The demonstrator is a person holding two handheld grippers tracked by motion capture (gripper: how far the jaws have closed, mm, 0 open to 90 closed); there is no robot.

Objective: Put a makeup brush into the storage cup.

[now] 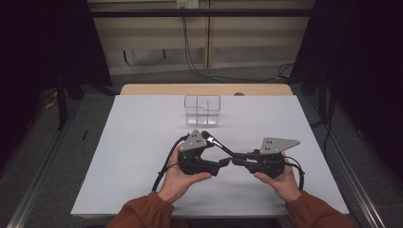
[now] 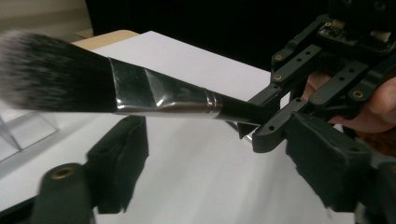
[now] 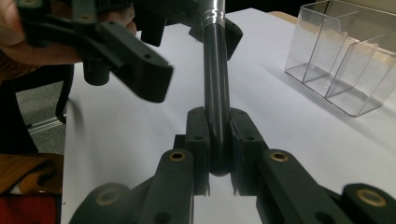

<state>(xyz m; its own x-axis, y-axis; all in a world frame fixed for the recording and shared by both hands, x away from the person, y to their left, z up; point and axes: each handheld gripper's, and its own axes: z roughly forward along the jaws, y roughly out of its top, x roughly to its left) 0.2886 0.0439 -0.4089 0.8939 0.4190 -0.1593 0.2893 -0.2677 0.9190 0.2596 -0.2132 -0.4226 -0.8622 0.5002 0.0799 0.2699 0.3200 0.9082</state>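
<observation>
Black jaws of the right hand-held gripper [image 3: 219,154] rise nearest the lens in the right gripper view, pressed tight on the butt end of a makeup brush [image 3: 215,93], whose dark handle runs straight away from them. From above, the brush [image 1: 217,142] hangs in the air over the white worktop [image 1: 142,142], its long axis slanting from the right hand-held gripper [image 1: 237,161] up and across toward the person's left, bristle end passing over the left hand-held gripper [image 1: 223,164]. That left tool stands open: in the left gripper view its two jaws sit apart with the brush's silver ferrule [image 2: 159,95] and dark, grey-tipped bristle head [image 2: 51,70] lying crosswise above and beyond them, and no pad touches it. So the brush lies just ahead of and slightly above the left jaws, across their line, while its handle is gripped only at the far end. A clear divided organizer [image 1: 202,110] stands on the worktop farther back, well apart from both hands. The left hand looks nearer the brush's head and ferrule, so a handover would likely mean closing there.
</observation>
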